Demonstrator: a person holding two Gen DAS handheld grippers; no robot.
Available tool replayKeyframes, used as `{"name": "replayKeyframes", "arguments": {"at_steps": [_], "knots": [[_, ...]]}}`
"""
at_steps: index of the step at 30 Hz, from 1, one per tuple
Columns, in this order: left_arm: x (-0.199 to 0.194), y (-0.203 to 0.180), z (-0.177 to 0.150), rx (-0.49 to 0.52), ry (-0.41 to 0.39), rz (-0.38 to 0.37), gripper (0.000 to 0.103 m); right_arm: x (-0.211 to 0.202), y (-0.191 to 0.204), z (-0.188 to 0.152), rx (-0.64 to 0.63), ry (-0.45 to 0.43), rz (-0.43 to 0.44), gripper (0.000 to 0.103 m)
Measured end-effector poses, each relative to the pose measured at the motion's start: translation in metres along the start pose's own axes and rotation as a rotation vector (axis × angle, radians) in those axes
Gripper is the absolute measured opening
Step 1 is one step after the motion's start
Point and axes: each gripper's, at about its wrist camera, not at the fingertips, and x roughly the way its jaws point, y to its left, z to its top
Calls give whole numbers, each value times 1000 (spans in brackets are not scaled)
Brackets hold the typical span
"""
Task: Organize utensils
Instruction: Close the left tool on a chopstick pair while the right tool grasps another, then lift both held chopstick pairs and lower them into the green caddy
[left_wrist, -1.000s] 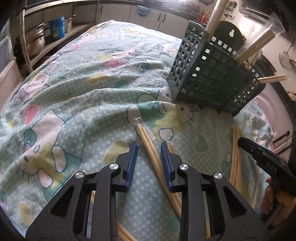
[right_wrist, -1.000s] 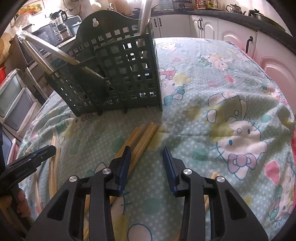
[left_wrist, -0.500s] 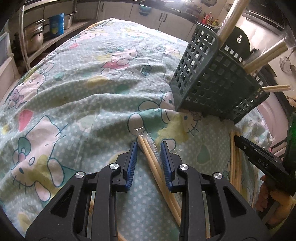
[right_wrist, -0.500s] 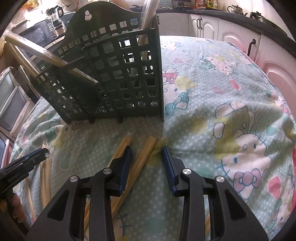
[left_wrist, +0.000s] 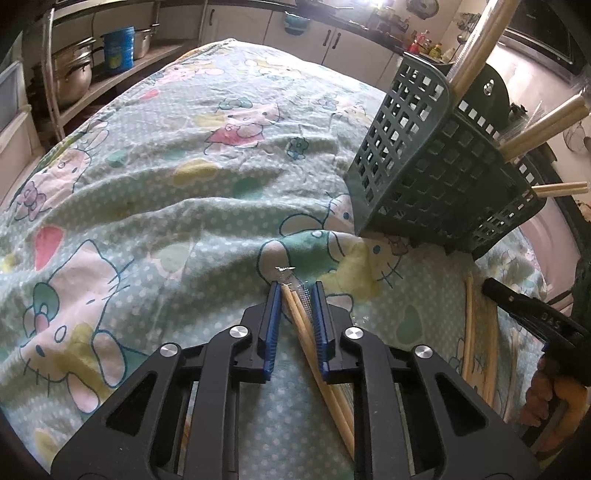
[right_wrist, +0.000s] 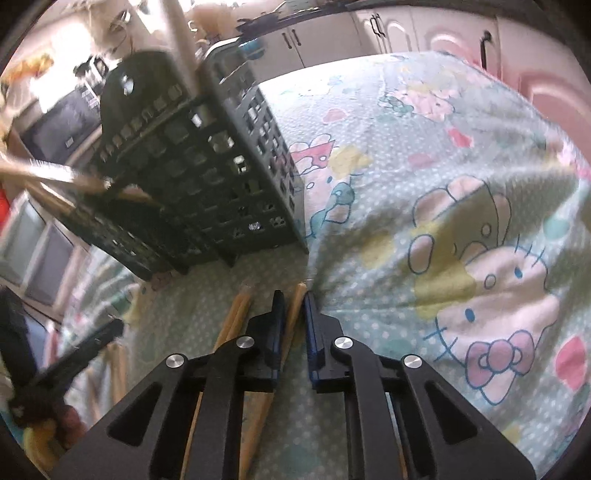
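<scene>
A dark green grid utensil holder (left_wrist: 424, 177) (right_wrist: 192, 177) stands on the cartoon-cat tablecloth (left_wrist: 166, 206), with wooden chopsticks (left_wrist: 543, 122) sticking out of its top. My left gripper (left_wrist: 296, 297) points down at the cloth. Its jaws are closing on a pair of chopsticks in a clear wrapper (left_wrist: 301, 321), and both blue pads touch it. My right gripper (right_wrist: 293, 297) sits just in front of the holder, its jaws closing tight on one pair of bare chopsticks (right_wrist: 295, 306). Another pair of chopsticks (right_wrist: 236, 317) lies just left of its fingers.
More loose chopsticks (left_wrist: 469, 332) lie on the cloth under the right gripper's body (left_wrist: 535, 314), which a hand (left_wrist: 543, 391) holds. Metal pots (left_wrist: 74, 74) and a blue tin (left_wrist: 118, 44) sit on a shelf at the far left. White cabinets (right_wrist: 388, 33) line the back.
Both pairs of jaws have narrowed onto the chopsticks between them. The right gripper has slid up to the holder and rolled, and its picture is now blurred. The left gripper has barely moved.
</scene>
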Motion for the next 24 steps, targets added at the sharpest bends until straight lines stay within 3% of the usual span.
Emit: {"name": "replayKeyframes", "arguments": {"at_steps": [3, 11, 24], "knots": [[-11, 5, -1, -36, -29, -40, 6, -8, -7, 2, 21, -15, 43, 10], [-66, -10, 4, 2, -157, -105, 5, -48, -11, 3, -13, -77, 110, 9], [-124, -38, 7, 50, -274, -178, 4, -116, 30, -14, -120, -204, 190, 7]]}}
